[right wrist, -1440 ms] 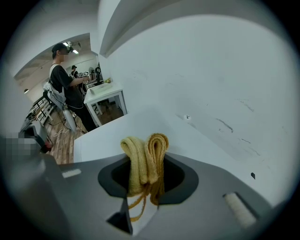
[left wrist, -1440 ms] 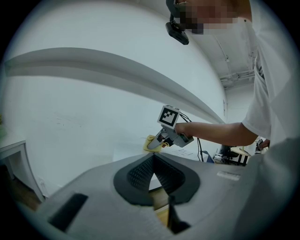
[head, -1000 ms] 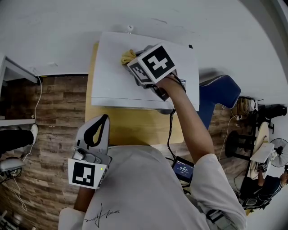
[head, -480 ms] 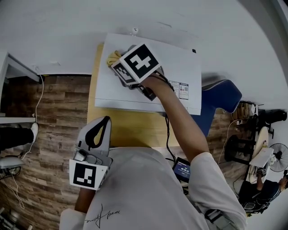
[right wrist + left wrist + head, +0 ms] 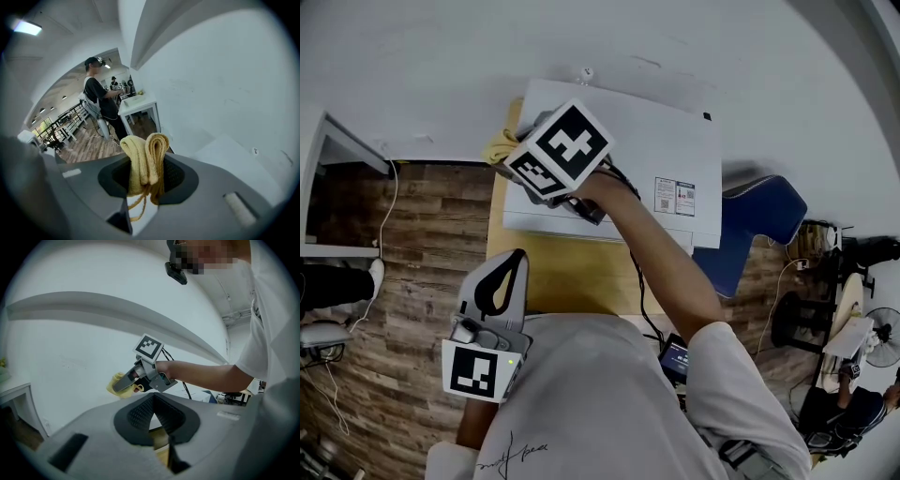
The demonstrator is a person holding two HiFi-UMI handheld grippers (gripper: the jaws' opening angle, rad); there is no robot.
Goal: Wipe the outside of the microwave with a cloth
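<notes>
Since a second ago the right gripper (image 5: 517, 156) has slid leftward across the microwave (image 5: 649, 141) top, from near the middle to its left edge. Closest to the person's body, the left gripper (image 5: 501, 281) hangs low in front of the white shirt, its jaws brought together at the tips with nothing between them, well clear of the appliance. Just beyond it lies the yellow wooden table (image 5: 572, 267) on which the white microwave stands, a small printed label (image 5: 675, 197) stuck on its top toward the front right. On the left part of that top the right gripper is clamped on the folded yellow cloth (image 5: 499, 148); the gripper's own view shows two rolled folds standing up between the closed jaws and a loose thread hanging below them. The cloth sits at the top's left edge and partly overhangs it. A blue chair (image 5: 759, 214) stands to the right of the table on the wood-plank floor (image 5: 412, 234). Behind the microwave rises the plain white wall (image 5: 441, 66). Farther off, past a small white side table (image 5: 136, 104), another person (image 5: 101, 96) stands in a long room.
</notes>
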